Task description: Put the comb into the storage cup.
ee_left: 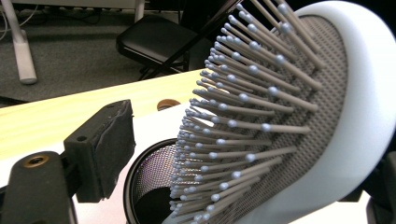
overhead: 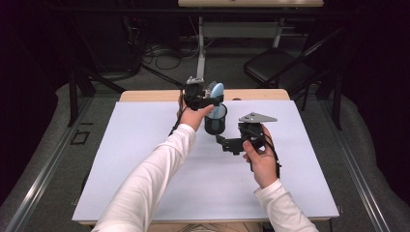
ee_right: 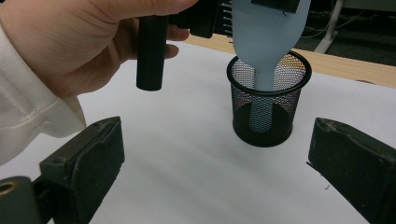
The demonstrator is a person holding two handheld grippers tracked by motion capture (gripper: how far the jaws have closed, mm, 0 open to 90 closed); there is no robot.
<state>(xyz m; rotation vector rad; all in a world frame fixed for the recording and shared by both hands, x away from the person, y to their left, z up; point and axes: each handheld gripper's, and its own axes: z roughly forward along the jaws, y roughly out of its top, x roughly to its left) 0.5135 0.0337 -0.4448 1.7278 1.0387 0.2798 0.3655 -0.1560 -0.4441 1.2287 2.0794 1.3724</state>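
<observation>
Above the black mesh cup (overhead: 215, 121), the left gripper (overhead: 209, 100) is level with the head of a pale blue hairbrush (overhead: 217, 92). Its jaws stand part open around that head: in the left gripper view the near pad (ee_left: 105, 140) is clear of the bristles (ee_left: 243, 116), with a visible gap; the far jaw lies behind the brush's white back (ee_left: 355, 116), and whether it touches cannot be told. No firm grip is evident. The brush stands upright in the cup, handle down inside the mesh and bristled head above the rim, as the right gripper view confirms for brush (ee_right: 266, 42) and cup (ee_right: 267, 100). The left hand (ee_right: 84, 42) is wrapped round the gripper's black handle, beside the cup.

The right gripper (overhead: 223, 142) lies just in front of the cup, low over the white surface (overhead: 145, 169), pointing toward it. Its jaws are spread wide with nothing between them; the cup sits beyond and between the two pads (ee_right: 88, 163), untouched. The right hand (overhead: 261, 157) holds this gripper from behind, with the grey three-cornered plate (overhead: 256, 117) on top.

The cup stands toward the far middle of the surface. Behind the cup, a strip of pale wood (ee_left: 70, 116) borders the white sheet; a black chair (overhead: 275, 67) stands well beyond it.

No brand, label or writing is legible on brush, cup or grippers.
</observation>
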